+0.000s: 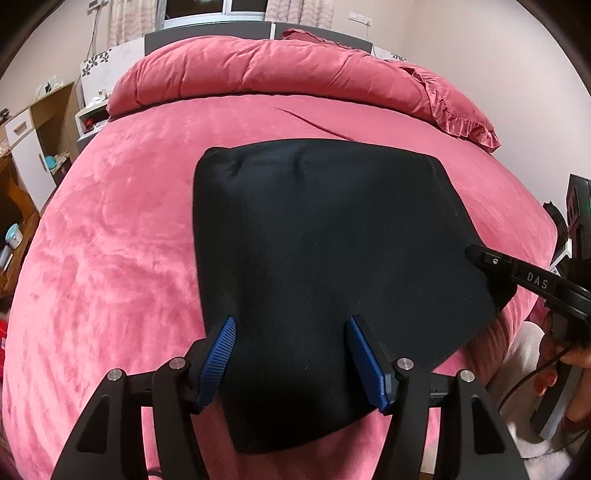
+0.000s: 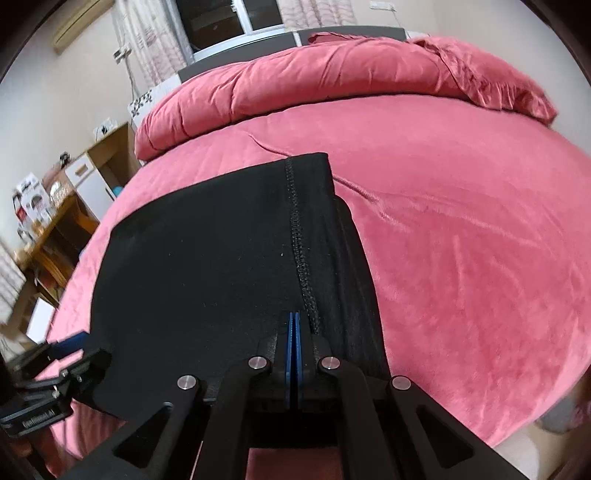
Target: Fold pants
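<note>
On one pink bed [image 1: 110,229], one black pants [image 1: 325,236], two grippers

Pink bed [image 1: 110,229] — dark window [image 1: 207,7], wooden shelves [image 1: 40,122] left.

Setting was a home bedroom. A large bed [image 1: 129,229] with a pink plush cover filled most of both views. A rolled pink duvet [image 1: 258,74] and a frilled pillow [image 1: 454,110] lay at its far end against a grey headboard [image 1: 207,35]. Behind the headboard was a window [image 2: 221,20] with patterned curtains [image 1: 129,18]. Left of the bed stood a white-and-wood cabinet [image 1: 33,125] and a wooden desk [image 2: 62,229] crowded with small boxes and household items. Walls were plain and pale, with a socket and hanging cable [image 1: 96,7].
</note>
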The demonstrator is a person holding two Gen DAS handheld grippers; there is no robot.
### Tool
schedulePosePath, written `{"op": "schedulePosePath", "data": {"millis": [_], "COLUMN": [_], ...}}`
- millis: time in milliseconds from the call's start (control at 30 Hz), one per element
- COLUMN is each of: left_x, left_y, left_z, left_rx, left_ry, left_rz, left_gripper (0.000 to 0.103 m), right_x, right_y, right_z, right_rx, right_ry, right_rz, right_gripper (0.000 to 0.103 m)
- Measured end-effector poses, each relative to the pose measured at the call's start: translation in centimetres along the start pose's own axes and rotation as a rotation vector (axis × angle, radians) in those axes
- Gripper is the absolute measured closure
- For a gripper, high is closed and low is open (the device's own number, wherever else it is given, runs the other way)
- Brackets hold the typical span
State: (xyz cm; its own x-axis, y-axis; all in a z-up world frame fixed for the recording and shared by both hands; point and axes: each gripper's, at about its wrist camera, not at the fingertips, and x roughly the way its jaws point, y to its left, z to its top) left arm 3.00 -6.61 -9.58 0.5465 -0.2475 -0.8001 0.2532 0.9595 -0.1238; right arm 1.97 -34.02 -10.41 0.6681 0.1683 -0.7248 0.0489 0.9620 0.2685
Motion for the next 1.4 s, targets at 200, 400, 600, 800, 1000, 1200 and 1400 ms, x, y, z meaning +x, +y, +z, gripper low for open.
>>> {"op": "schedulePosePath", "data": {"millis": [200, 400, 600, 800, 1000, 1200, 1400], "left_x": [-1.7, -2.6, -1.9, -1.8, -2.0, -2.7, -2.9], "left_y": [2.4, 3.8, 5.1, 4.7, 4.9, 5.5, 7.1], "left_z": [-0.5, -0.1, -0.4, -0.4, -0.3, 0.1, 0.3], "left_rx": [-0.086, -0.077, -0.13, -0.102, -0.107, -0.097, -0.159], "left_ry": [-0.011, -0.065, -0.024, -0.033, -0.033, -0.039, -0.023], "left_rz": [0.011, 0.12, 0.073, 0.059, 0.038, -0.026, -0.082], "left_gripper": [0.037, 0.037, 0.037, 0.037, 0.037, 0.037, 0.037], "right_x": [-1.2, -2.7, -2.0, -1.6, -1.0, -0.1, 1.0], "right_y": [0.7, 2.6, 3.2, 2.2, 0.1, -1.7, -4.0], "right_z": [0.0, 0.0, -0.4, -0.3, -0.2, -0.5, -1.2], "right_rx": [-0.03, -0.186, -0.242, -0.211, -0.11, -0.01, 0.127], "right_ry": [0.001, -0.057, -0.025, -0.019, 0.025, 0.084, 0.145], "right_rz": [0.003, -0.045, -0.068, -0.104, -0.07, 0.008, 0.122], "right_gripper": [0.097, 0.065, 0.062, 0.047, 0.035, 0.027, 0.022]}}
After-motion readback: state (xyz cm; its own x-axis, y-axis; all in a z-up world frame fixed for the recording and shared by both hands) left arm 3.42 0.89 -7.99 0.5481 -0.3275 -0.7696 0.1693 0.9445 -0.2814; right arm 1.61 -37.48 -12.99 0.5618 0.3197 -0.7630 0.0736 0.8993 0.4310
